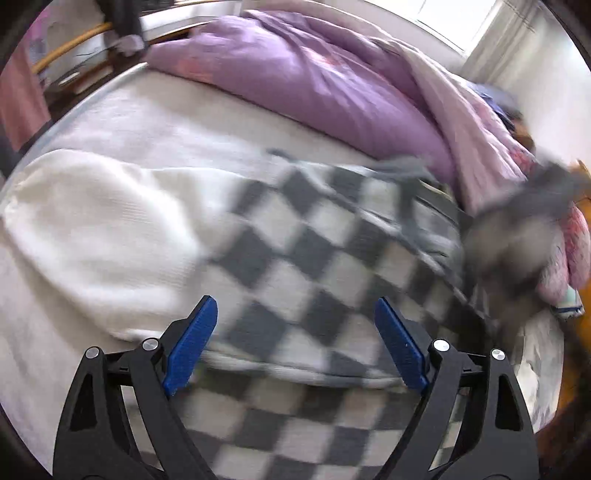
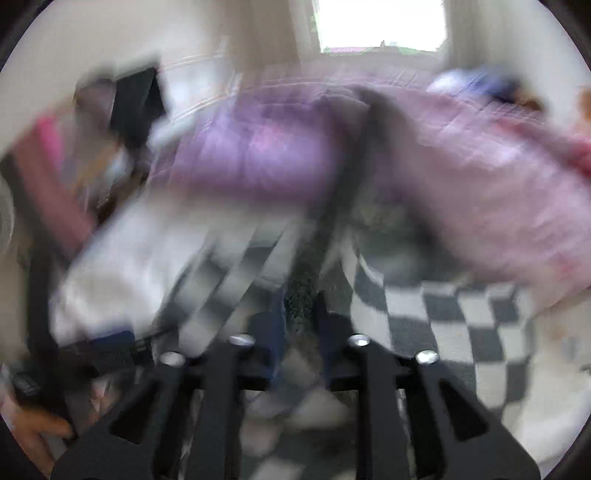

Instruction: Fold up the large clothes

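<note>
A grey-and-white checkered sweater [image 1: 325, 266] with a white sleeve [image 1: 103, 236] lies on the bed, blurred by motion. My left gripper [image 1: 295, 332] is open and empty, its blue pads [image 1: 192, 343] spread just above the sweater's folded lower edge. In the right wrist view the sweater [image 2: 461, 325] is also blurred. My right gripper [image 2: 301, 306] is shut on a dark grey strip of the sweater [image 2: 306, 266] that rises taut between its fingers. That lifted part shows as a grey blur at the right of the left wrist view [image 1: 524, 229].
A purple duvet [image 1: 295, 81] and a pink quilt [image 1: 480, 122] are piled along the far side of the white mattress [image 1: 147, 122]. A window [image 2: 380, 22] is behind. Furniture stands at the left beyond the bed edge [image 1: 74, 62].
</note>
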{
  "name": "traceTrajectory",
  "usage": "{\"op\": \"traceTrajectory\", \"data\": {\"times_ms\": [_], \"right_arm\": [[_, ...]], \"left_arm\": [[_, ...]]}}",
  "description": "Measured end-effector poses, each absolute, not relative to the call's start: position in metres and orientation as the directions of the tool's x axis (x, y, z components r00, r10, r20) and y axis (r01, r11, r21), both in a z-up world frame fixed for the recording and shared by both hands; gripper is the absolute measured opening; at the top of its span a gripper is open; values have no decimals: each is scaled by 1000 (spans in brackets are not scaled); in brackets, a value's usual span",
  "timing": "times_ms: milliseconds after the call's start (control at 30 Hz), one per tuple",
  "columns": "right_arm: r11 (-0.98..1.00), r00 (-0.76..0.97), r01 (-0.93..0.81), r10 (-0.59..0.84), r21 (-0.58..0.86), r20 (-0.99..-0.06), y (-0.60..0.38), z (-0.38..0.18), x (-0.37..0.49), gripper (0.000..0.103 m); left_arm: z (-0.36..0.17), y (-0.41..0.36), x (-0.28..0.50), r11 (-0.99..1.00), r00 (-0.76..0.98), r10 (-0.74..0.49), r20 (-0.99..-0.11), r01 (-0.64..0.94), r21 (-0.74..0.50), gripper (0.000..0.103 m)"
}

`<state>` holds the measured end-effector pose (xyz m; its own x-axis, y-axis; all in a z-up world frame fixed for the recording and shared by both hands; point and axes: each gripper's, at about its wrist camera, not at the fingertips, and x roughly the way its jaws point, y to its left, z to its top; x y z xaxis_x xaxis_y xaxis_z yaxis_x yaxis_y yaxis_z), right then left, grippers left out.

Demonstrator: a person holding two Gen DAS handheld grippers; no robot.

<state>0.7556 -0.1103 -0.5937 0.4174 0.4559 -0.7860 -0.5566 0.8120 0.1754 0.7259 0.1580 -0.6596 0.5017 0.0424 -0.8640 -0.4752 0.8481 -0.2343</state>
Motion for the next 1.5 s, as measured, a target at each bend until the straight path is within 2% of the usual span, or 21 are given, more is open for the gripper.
{"op": "traceTrajectory", "data": {"times_ms": [33, 133, 200, 300, 400, 467, 533, 567, 667, 733, 867, 1133, 1167, 1233, 1300, 1400, 1433, 1467, 1500], "right_arm": [[801, 341, -568, 438, 189, -832, -92, -616, 750, 26], [799, 276, -569, 410, 195, -869, -88, -641, 735, 31], [807, 286, -552, 417, 208, -863, -106, -642, 734, 35], [856, 319, -445, 427, 264, -846, -158, -636, 750, 36], [918, 383, -313, 357, 244, -852, -213, -629, 775, 38], [953, 420, -206, 292, 223, -859, -255, -624, 802, 49], [960, 439, -112, 280, 257, -854, -297, -618, 829, 64], [960, 430, -81, 277, 269, -859, -308, -618, 839, 67], [945, 401, 0, 300, 327, -866, -341, -625, 872, 69], [932, 394, 37, 319, 362, -862, -351, -631, 894, 70], [885, 335, 102, 399, 454, -854, -354, -652, 927, 73], [893, 224, 209, 352, 397, -909, -351, -697, 986, 73], [901, 188, 203, 348, 383, -918, -349, -705, 992, 73], [910, 147, 194, 342, 366, -928, -346, -716, 996, 52], [906, 113, 182, 366, 382, -924, -344, -726, 997, 44], [909, 95, 159, 374, 385, -923, -343, -730, 995, 32], [909, 96, 152, 376, 387, -922, -343, -729, 994, 28], [912, 98, 135, 376, 387, -921, -342, -726, 992, 25], [913, 110, 120, 379, 390, -919, -342, -722, 990, 23]], "left_arm": [[-660, 163, 721, 844, 492, 50, -869, -486, -226, 87], [-665, 184, 710, 835, 461, 49, -886, -506, -217, 87], [-667, 191, 704, 835, 466, 35, -884, -500, -230, 87], [-675, 191, 713, 843, 452, 28, -892, -490, -222, 88], [-678, 185, 730, 858, 425, 50, -904, -482, -179, 88], [-677, 187, 746, 873, 417, 69, -906, -466, -148, 88], [-674, 194, 767, 880, 443, 37, -896, -440, -181, 89], [-675, 198, 778, 879, 428, 31, -903, -442, -179, 89], [-681, 202, 816, 897, 373, 61, -926, -427, -113, 89], [-686, 207, 836, 893, 369, 21, -929, -425, -148, 89], [-701, 220, 867, 868, 318, 18, -948, -475, -143, 89], [-740, 239, 907, 858, 224, 9, -975, -502, -107, 89], [-742, 241, 910, 861, 220, 14, -975, -499, -100, 89], [-747, 241, 916, 871, 198, 24, -980, -485, -76, 88], [-747, 238, 922, 883, 189, 40, -981, -467, -54, 88], [-752, 236, 929, 893, 162, 17, -987, -447, -58, 80], [-754, 236, 931, 891, 157, -5, -988, -448, -76, 71], [-756, 235, 932, 886, 159, -43, -986, -450, -112, 57], [-756, 235, 932, 883, 168, -71, -983, -448, -140, 48]]}}
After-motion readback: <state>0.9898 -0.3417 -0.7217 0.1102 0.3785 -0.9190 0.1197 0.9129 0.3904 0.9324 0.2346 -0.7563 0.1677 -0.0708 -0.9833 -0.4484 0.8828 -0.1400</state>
